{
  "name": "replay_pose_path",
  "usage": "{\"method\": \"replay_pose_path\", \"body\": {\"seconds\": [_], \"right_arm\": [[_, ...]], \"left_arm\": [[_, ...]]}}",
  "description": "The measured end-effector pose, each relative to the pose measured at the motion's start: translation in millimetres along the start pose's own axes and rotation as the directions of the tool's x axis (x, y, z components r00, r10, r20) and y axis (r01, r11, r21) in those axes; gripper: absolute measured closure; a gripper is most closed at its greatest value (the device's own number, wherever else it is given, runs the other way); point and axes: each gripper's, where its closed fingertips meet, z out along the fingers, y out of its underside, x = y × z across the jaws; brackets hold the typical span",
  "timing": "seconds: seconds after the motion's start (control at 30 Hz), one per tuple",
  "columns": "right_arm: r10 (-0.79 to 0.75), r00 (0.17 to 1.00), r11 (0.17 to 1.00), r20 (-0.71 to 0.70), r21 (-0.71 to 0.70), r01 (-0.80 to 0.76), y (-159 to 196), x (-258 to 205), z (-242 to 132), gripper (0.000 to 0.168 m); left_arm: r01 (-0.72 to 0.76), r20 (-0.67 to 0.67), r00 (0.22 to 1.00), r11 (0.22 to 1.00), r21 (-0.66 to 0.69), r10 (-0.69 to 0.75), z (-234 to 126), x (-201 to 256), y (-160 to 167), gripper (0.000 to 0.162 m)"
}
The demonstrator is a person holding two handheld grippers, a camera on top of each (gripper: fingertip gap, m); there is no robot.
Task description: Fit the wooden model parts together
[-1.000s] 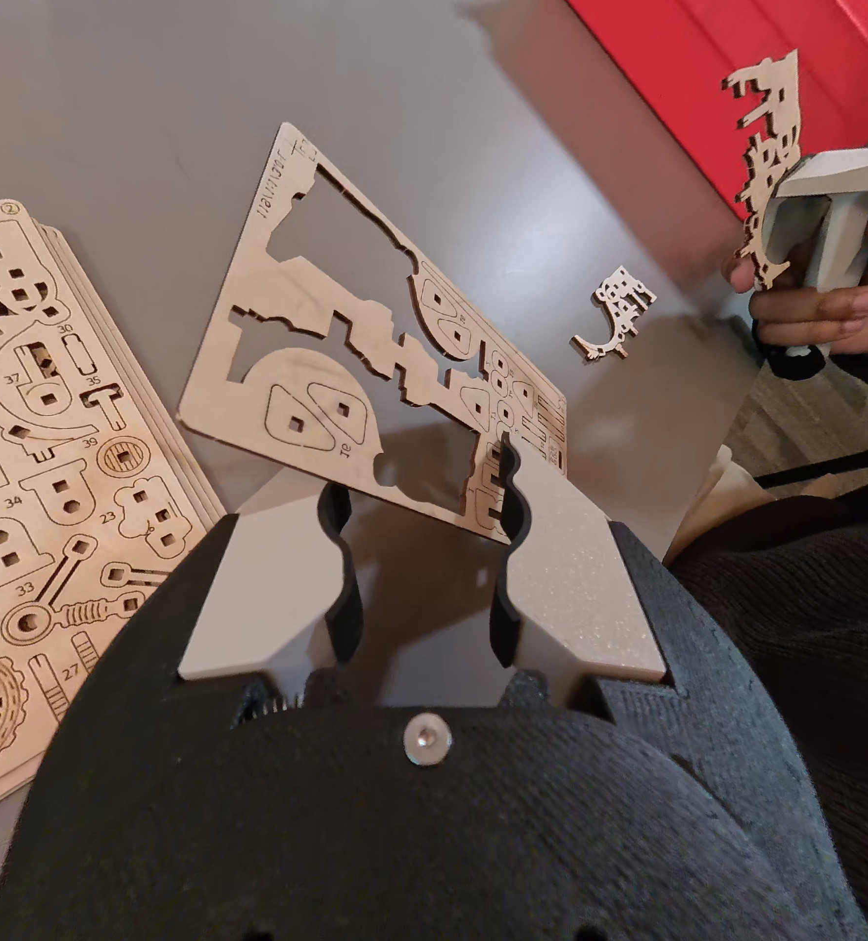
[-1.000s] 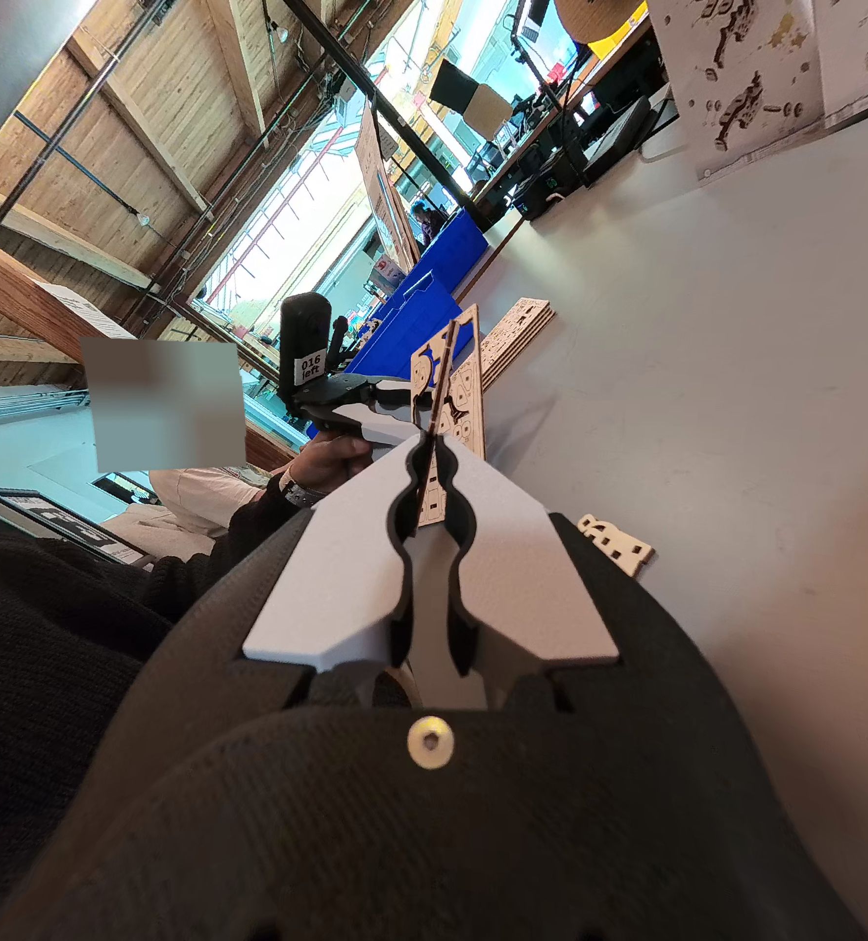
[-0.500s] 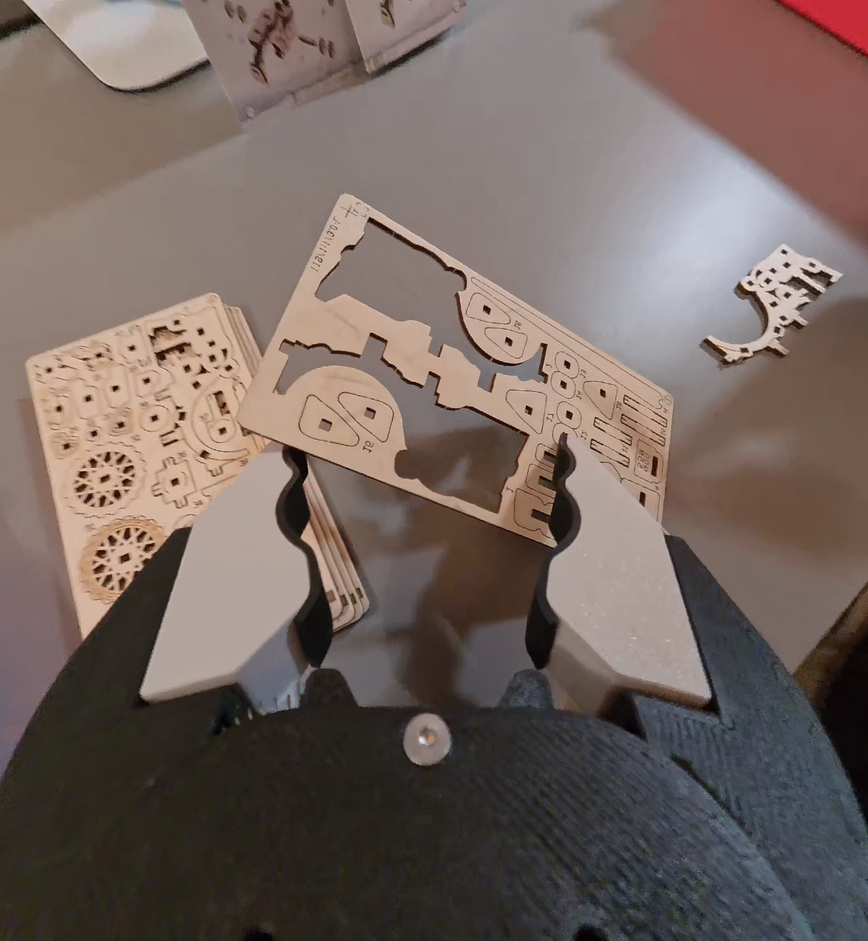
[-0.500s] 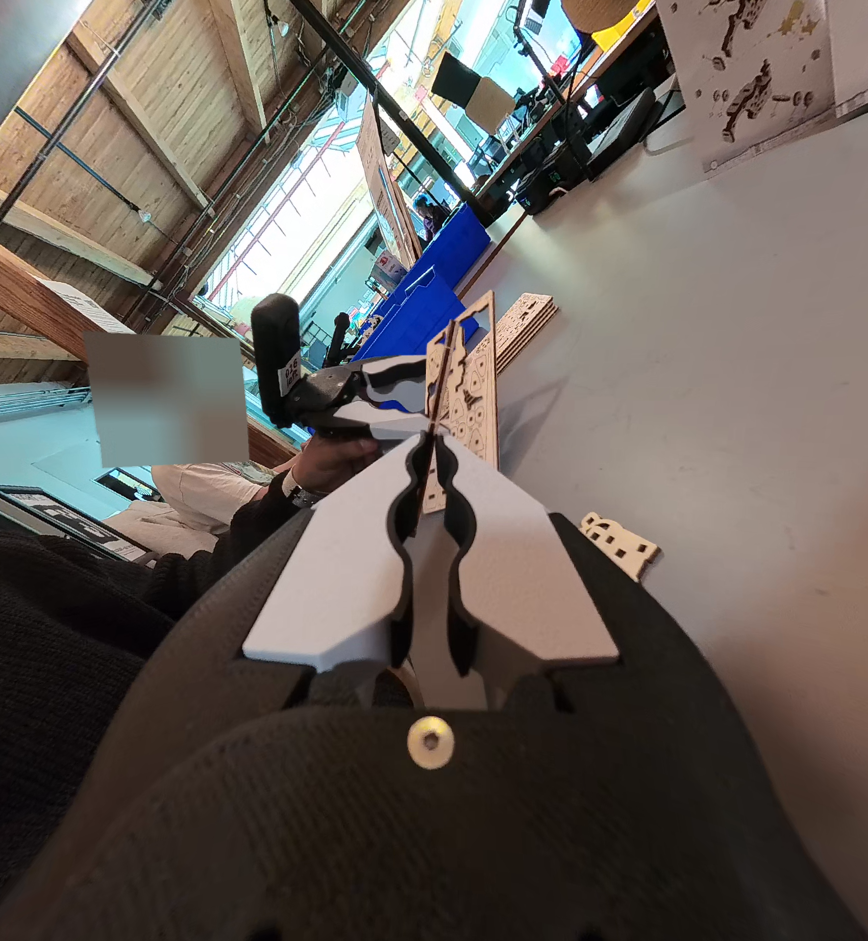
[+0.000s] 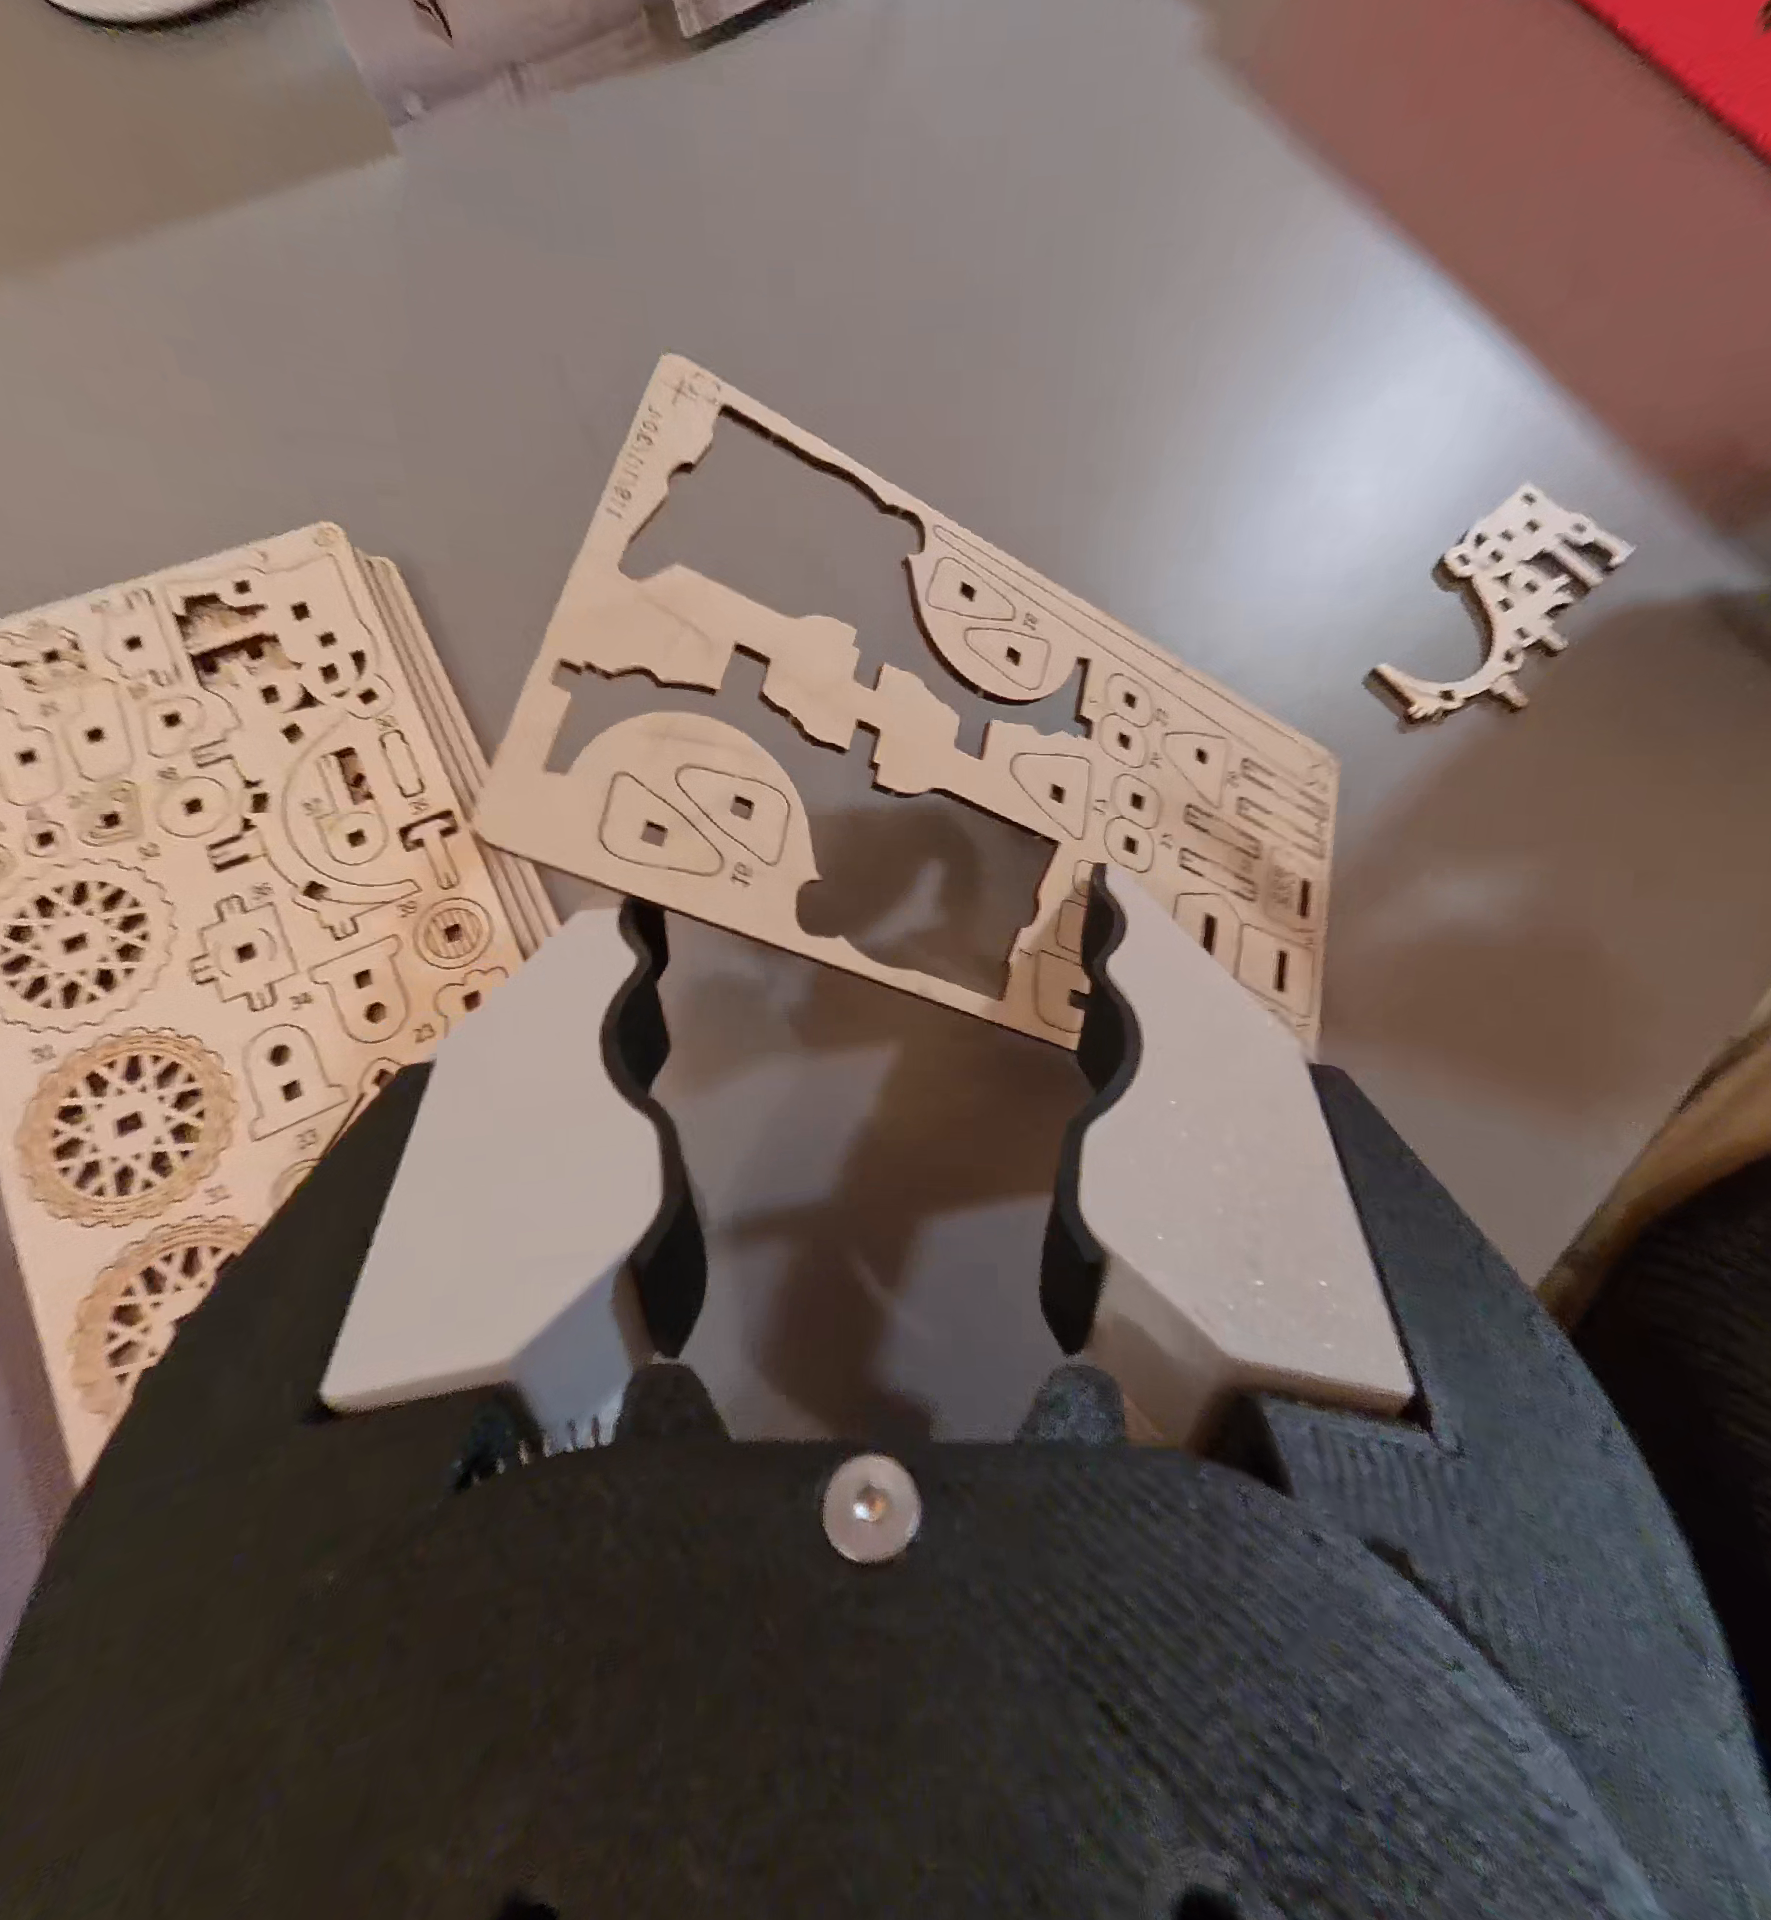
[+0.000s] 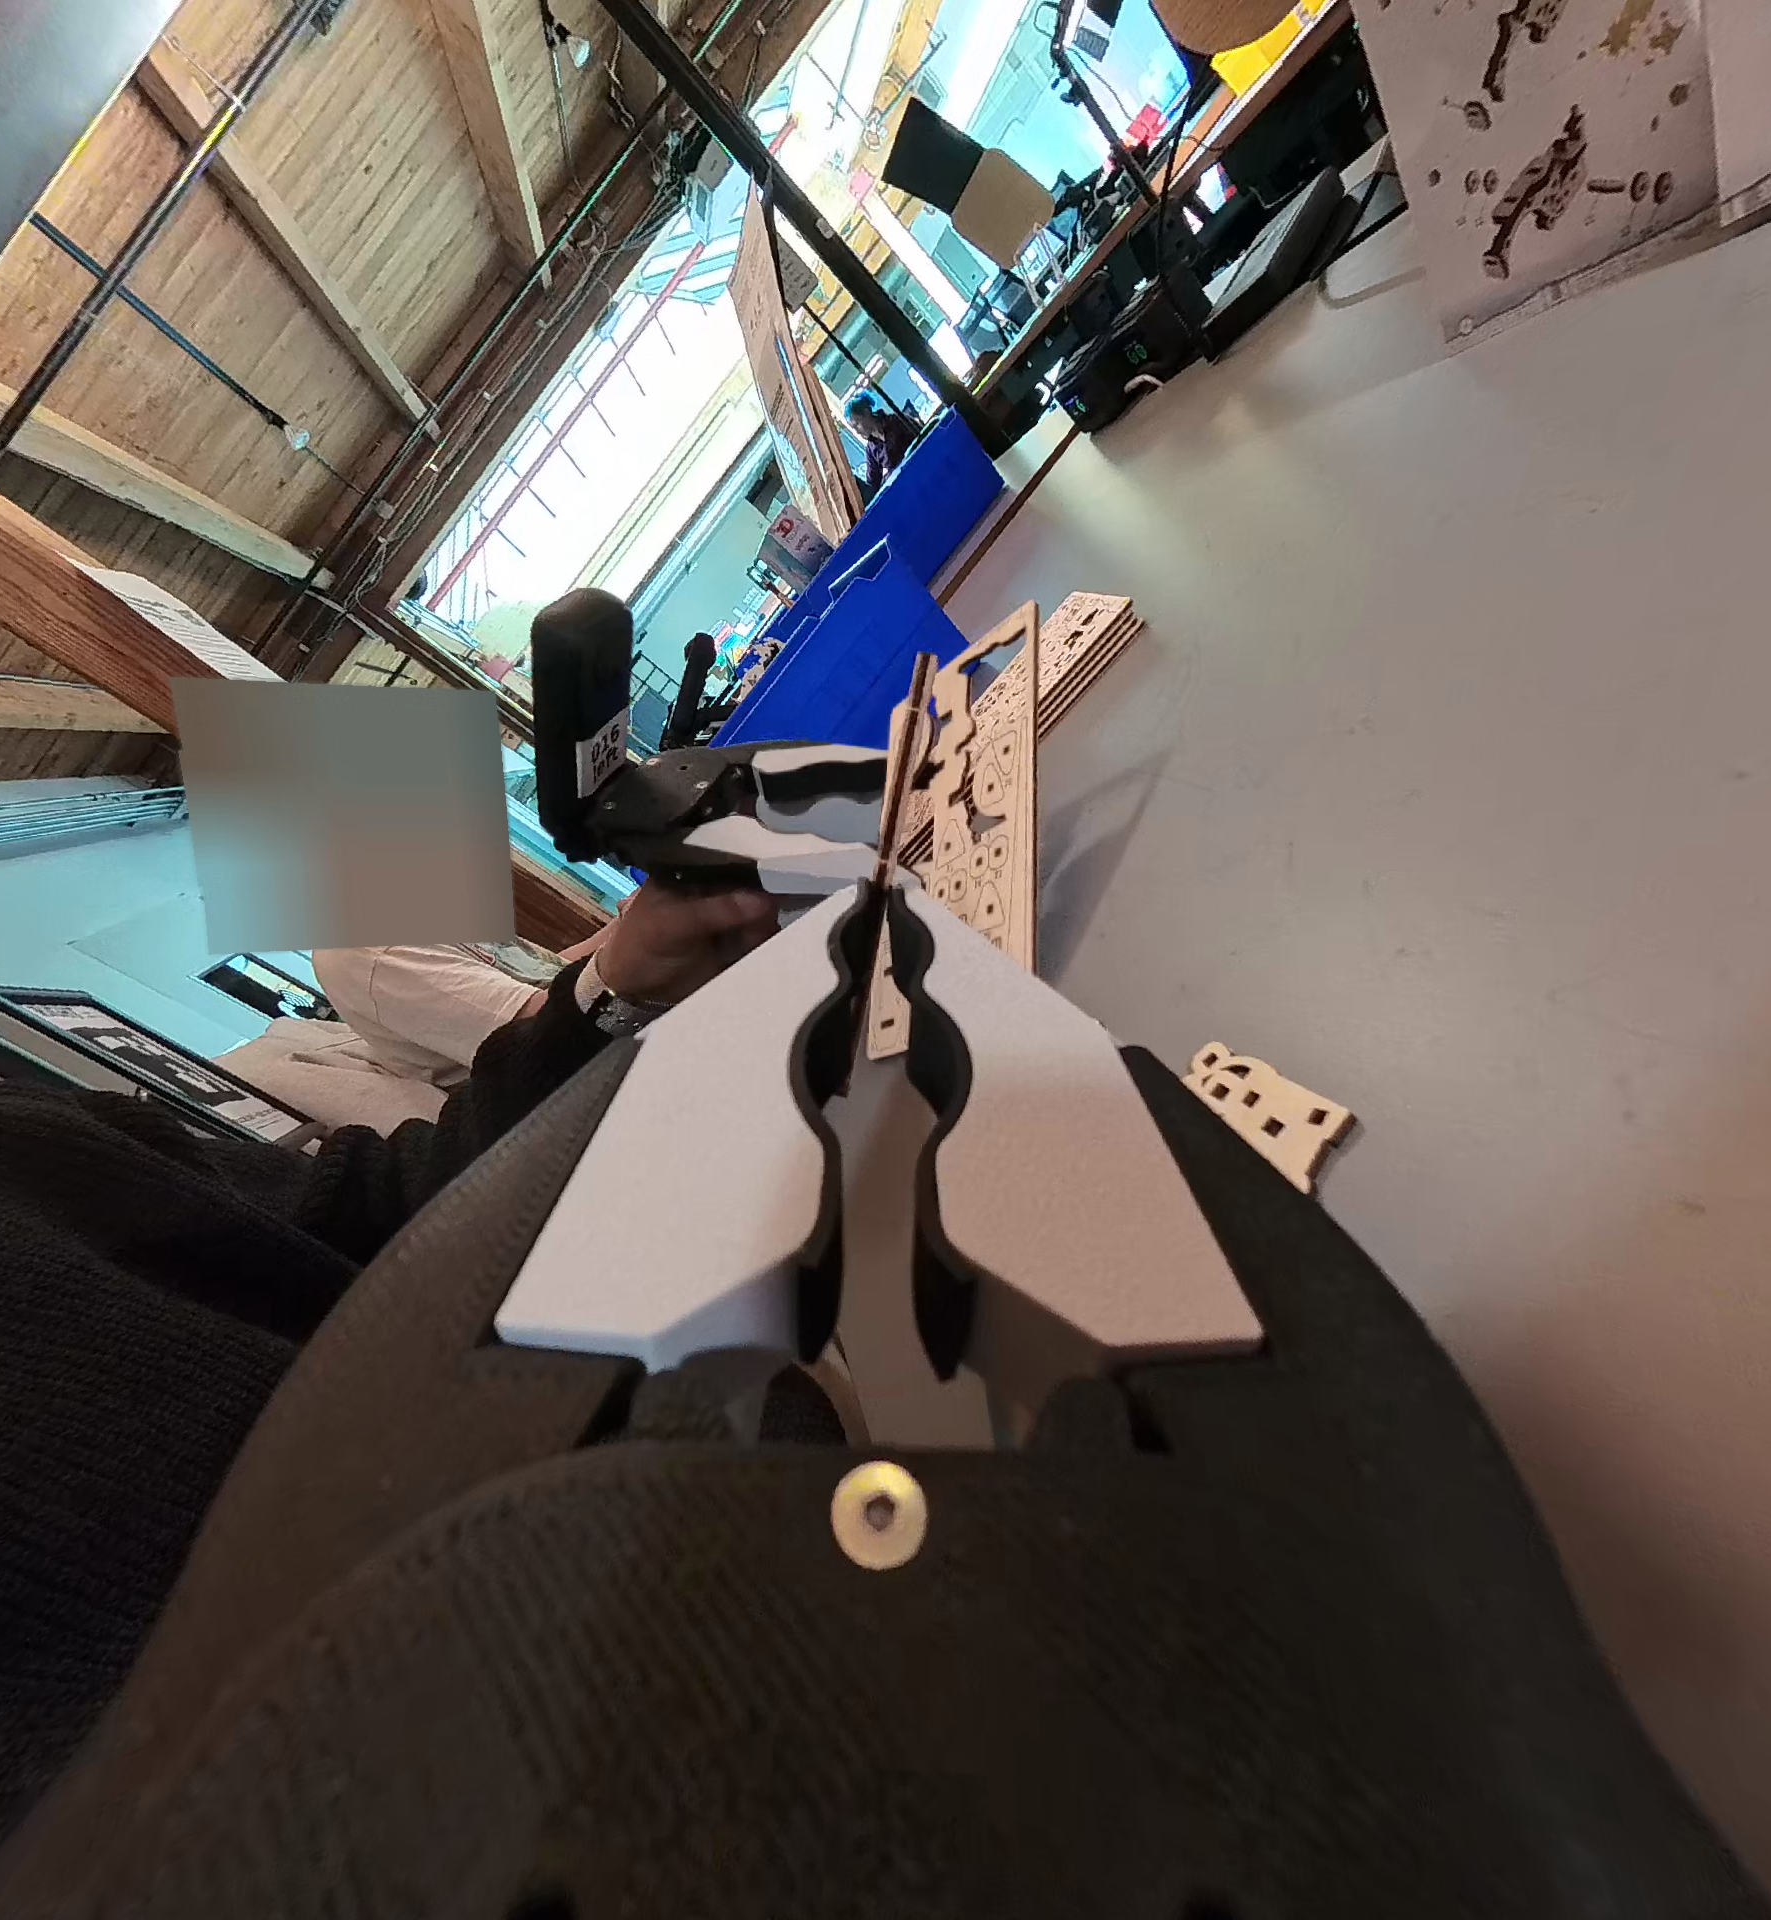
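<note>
My left gripper (image 5: 870, 904) is open, its jaws wide apart. A wooden sheet (image 5: 715, 644) with cut-out holes stands tilted on the grey table just past its fingertips, the lower edge against them. I cannot tell if it leans on them. My right gripper (image 6: 876, 894) is shut on a thin wooden part (image 6: 886, 997), seen edge-on, held above the table. In the right wrist view the left gripper (image 6: 839, 821) sits beside the upright sheet (image 6: 1006, 790). A small loose wooden part (image 5: 1504, 623) lies on the table to the right, and it also shows in the right wrist view (image 6: 1265, 1122).
A stack of uncut wooden sheets (image 5: 164, 831) lies at the left, and also shows in the right wrist view (image 6: 1089, 644). Instruction paper (image 6: 1546, 156) lies at the far edge. A red box (image 5: 1743, 104) is at the far right. Blue bins (image 6: 860, 613) stand beyond the table. A black sleeve (image 6: 133, 1247) is near.
My left gripper has opened wider and swung left, so the right hand and its part have left its view. The cut-out sheet now stands more upright. The right gripper keeps its hold.
</note>
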Motion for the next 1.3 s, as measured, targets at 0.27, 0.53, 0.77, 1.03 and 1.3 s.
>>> {"method": "replay_pose_path", "body": {"seconds": [0.27, 0.53, 0.77, 1.03, 1.3], "right_arm": [[0.004, 1.000, 1.000, 0.001, -0.001, -0.004, 0.5, -0.1, 0.2, 0.167], [0.003, 1.000, 1.000, 0.001, -0.003, -0.003, 1.5, -0.6, 0.6, 0.168], [0.005, 1.000, 1.000, 0.001, -0.004, -0.005, 2.0, -0.7, 0.7, 0.167], [0.010, 1.000, 1.000, 0.002, -0.003, -0.010, 1.8, -0.2, 0.8, 0.167], [0.014, 1.000, 1.000, 0.003, -0.001, -0.014, 1.4, -0.1, 0.4, 0.167]], "left_arm": [[-0.107, 0.133, 0.986, 0.992, 0.065, 0.098, -9.5, -11.5, -14.7, 0.085], [-0.136, 0.224, 0.970, 0.971, 0.196, 0.091, -12.6, -18.7, -33.4, 0.089], [-0.010, 0.035, 0.999, 0.963, 0.268, 0.001, -12.6, -0.1, -38.7, 0.087], [0.109, 0.044, 0.991, 0.952, 0.285, -0.127, -19.2, -22.2, -36.8, 0.094], [0.170, -0.146, 0.981, 0.923, 0.346, -0.126, -29.0, -1.3, -48.4, 0.117]]}}
